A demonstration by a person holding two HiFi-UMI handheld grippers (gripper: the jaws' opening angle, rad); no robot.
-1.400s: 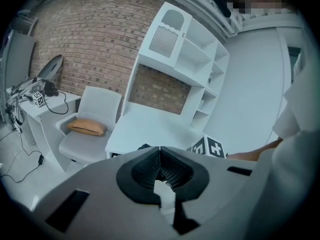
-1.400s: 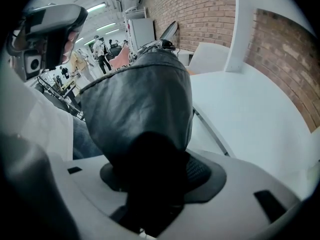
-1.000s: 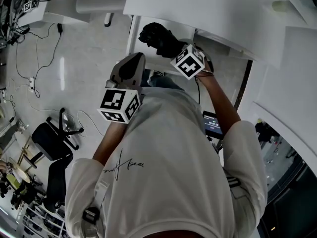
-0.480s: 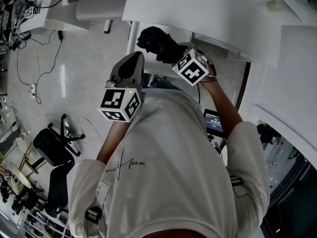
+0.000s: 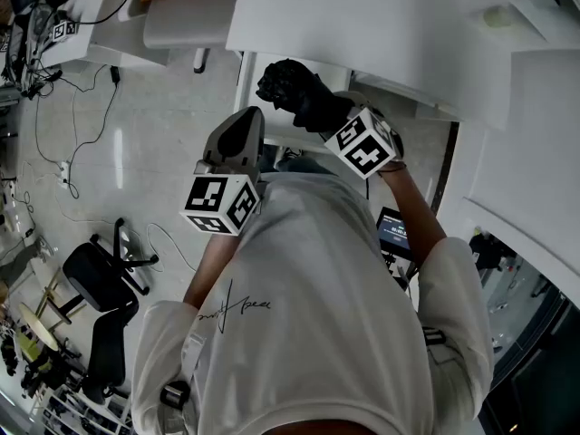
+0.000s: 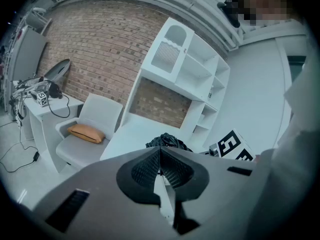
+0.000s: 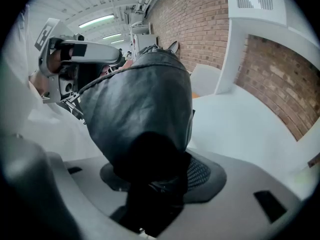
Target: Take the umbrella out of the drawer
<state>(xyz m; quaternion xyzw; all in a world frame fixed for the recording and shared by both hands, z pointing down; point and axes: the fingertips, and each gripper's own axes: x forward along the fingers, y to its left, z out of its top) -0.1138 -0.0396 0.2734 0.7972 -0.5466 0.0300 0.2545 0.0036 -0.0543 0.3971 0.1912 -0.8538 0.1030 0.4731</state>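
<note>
The right tongs (image 7: 155, 194) grip the black umbrella (image 7: 142, 109), held aloft; the left tongs (image 6: 161, 171) are pressed together, empty. Removal appears complete; no drawer shows.

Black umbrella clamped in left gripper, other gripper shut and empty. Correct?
Wrong side. The umbrella is clamped in the right gripper, as the right gripper view shows. The other one, the left gripper, is shut and empty, as stated.
</note>
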